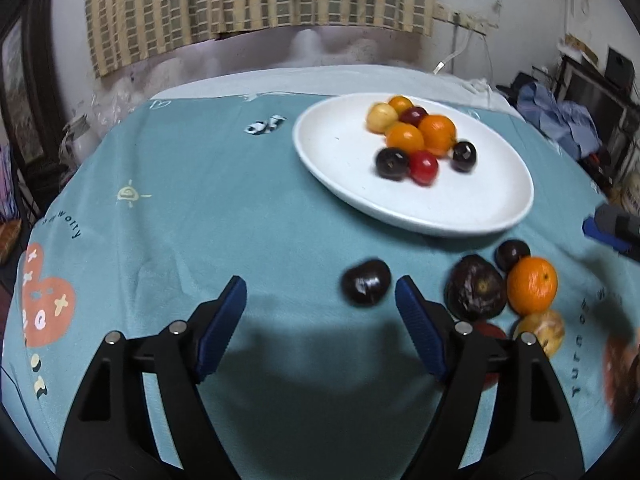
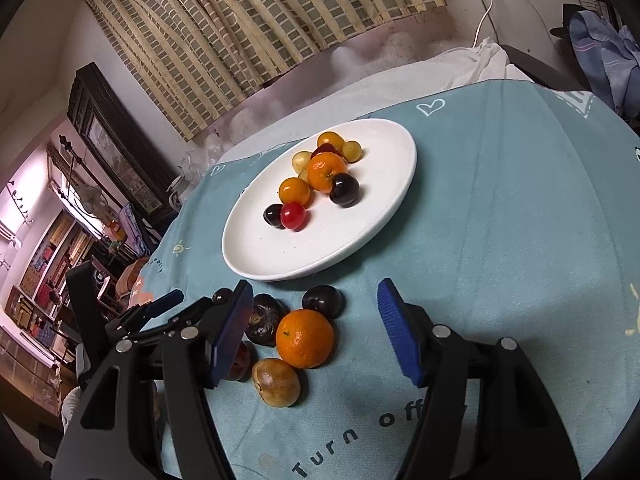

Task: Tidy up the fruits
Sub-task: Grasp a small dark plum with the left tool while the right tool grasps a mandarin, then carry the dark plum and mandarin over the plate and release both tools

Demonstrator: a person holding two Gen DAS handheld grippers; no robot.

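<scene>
- Left gripper (image 1: 320,300): jaws spread wide, nothing held; a dark plum (image 1: 366,282) lies on the teal cloth (image 1: 180,208) just ahead, toward one o'clock.
- White plate (image 2: 380,216): at twelve o'clock, holding small fruits.
- Right gripper (image 2: 316,320): jaws apart, empty, with an orange (image 2: 305,338) on the cloth between them, untouched.

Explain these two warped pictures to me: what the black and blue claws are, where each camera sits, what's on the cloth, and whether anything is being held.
Each picture comes from a wide-angle camera mounted on a hand-held gripper, looking along its two blue-padded fingers. One shows the left gripper, the other the right gripper. Both are open and hold nothing. On the teal tablecloth a white plate already carries small fruits. Nearer the grippers, loose fruits wait on the cloth: an orange, a brown fruit and several dark ones, including a dark plum near the left gripper's fingers.
</scene>
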